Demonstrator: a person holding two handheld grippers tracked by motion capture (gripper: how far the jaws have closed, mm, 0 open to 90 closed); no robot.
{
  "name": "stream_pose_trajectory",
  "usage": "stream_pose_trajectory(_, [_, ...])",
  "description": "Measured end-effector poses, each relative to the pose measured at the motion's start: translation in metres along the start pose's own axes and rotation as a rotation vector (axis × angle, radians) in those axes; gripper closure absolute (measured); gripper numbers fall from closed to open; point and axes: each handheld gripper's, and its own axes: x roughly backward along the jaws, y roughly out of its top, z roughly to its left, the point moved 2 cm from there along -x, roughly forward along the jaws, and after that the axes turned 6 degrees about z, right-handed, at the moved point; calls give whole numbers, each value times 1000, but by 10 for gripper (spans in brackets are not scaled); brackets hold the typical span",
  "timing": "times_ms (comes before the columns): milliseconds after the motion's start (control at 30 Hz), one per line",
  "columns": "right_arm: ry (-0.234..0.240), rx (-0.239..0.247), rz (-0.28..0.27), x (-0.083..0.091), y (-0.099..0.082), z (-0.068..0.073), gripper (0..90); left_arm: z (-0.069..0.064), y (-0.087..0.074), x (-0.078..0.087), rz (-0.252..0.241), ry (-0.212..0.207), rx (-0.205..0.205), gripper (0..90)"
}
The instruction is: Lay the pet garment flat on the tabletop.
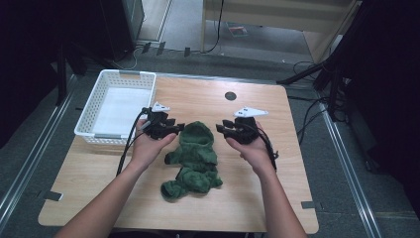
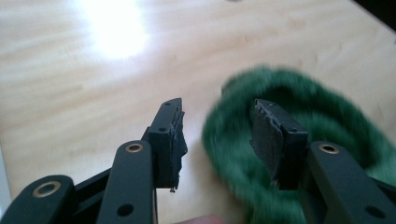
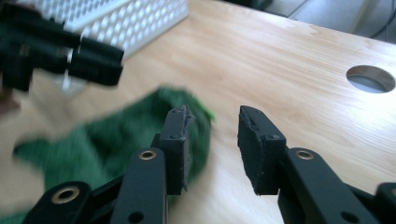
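Wooden table (image 1: 257, 198) on a grey floor, seen from the high view, carries a crumpled green fleece garment (image 1: 194, 161) near its middle and a white basket (image 1: 119, 105) at its far left corner. One round hole (image 1: 230, 95) is cut in the tabletop near the far edge. The left gripper (image 1: 179, 127) sits just at the garment's upper left edge and the right gripper (image 1: 221, 128) just at its upper right, each held in a hand.

From the left gripper view, that gripper (image 2: 217, 137) has its jaws spread apart, gripping nothing; one jaw is over bare wood, the other over the blurred green cloth (image 2: 289, 154).

From the right gripper view, the right gripper (image 3: 215, 149) is likewise released, jaws apart. Its one jaw overlaps the garment (image 3: 93, 144), the other stands over bare wood. The left gripper (image 3: 60, 53) and the basket (image 3: 135, 21) show farther off.
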Motion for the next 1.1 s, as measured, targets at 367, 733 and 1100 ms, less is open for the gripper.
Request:
stream_pose_trajectory(367, [-79, -211, 66, -65, 17, 9, 743, -4, 3, -45, 90, -23, 5, 703])
stream_pose_trajectory(733, [-106, -156, 252, -81, -15, 16, 637, -16, -19, -53, 201, 68, -124, 529])
stream_pose_trajectory(1100, [-98, -32, 231, -86, -21, 18, 900, -16, -19, -57, 182, 62, -144, 780])
